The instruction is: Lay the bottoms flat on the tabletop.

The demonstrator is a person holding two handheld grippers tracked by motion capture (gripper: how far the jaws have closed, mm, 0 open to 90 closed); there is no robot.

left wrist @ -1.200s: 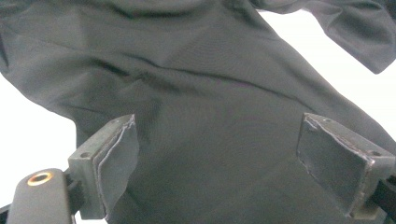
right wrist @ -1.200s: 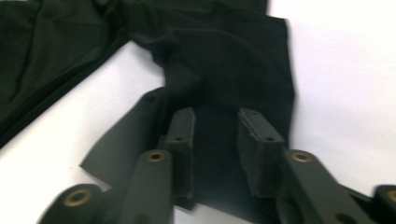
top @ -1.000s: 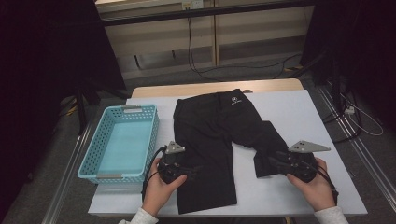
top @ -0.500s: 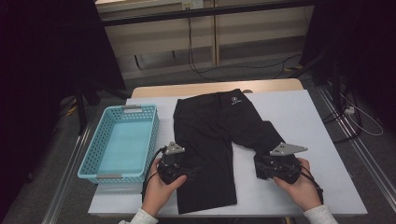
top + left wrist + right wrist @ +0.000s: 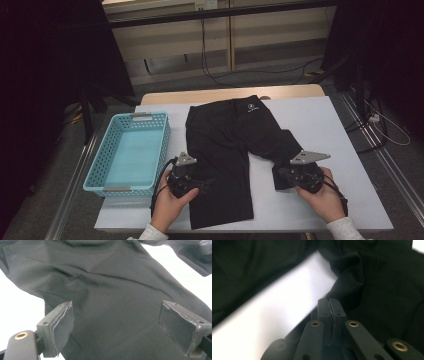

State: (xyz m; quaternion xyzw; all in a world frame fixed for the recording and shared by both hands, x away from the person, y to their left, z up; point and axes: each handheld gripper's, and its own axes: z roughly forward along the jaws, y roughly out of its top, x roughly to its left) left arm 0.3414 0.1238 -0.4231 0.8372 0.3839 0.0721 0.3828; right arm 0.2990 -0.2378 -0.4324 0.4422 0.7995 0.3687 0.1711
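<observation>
Here the shorts (image 5: 235, 150) lie flat on my surface (image 5: 330, 130), just right of the basket (image 5: 131, 155). My right hand-held gripper (image 5: 281, 178) has just been closing and seems pinched on a fold of the right leg hem. My left hand-held gripper (image 5: 207, 184) stands wide over the left leg.

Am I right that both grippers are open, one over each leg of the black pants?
Not quite: the right gripper is shut, pinching the edge of the black pants, as the right gripper view shows. The left gripper is open over its leg.
</observation>
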